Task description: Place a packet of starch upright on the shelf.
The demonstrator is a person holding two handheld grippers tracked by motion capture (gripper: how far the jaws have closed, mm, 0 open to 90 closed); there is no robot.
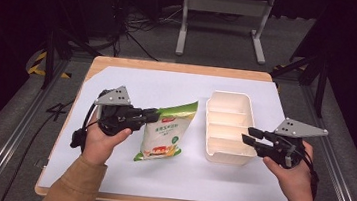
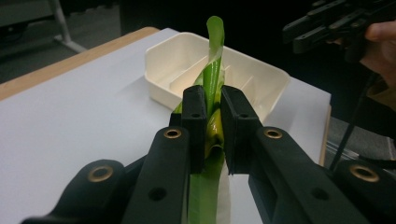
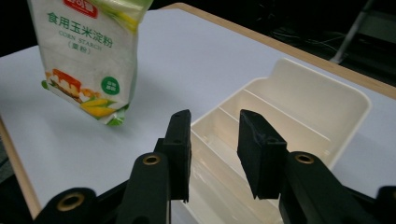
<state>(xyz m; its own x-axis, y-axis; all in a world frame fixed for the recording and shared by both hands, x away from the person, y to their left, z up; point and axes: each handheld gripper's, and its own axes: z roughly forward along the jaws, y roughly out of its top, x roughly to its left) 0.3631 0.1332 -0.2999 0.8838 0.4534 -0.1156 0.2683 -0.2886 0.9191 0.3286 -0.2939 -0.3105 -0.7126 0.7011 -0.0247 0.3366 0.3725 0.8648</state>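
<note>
Left tool [image 1: 151, 113] was clamped on the bag [image 1: 165, 132] by its thin green edge only; the film could slip or tear, since the bag's weight hung below the jaws. Right tool [image 1: 249, 135] had its jaws apart, hovering over the near end of the tray [image 1: 212, 115], whose compartments looked empty.

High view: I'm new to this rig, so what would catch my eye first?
The corn starch bag, left of centre on the white sheet, with its green edge pinched in the left tongs. To its right lies a cream divided tray, with the open right tongs at its near right corner.
</note>
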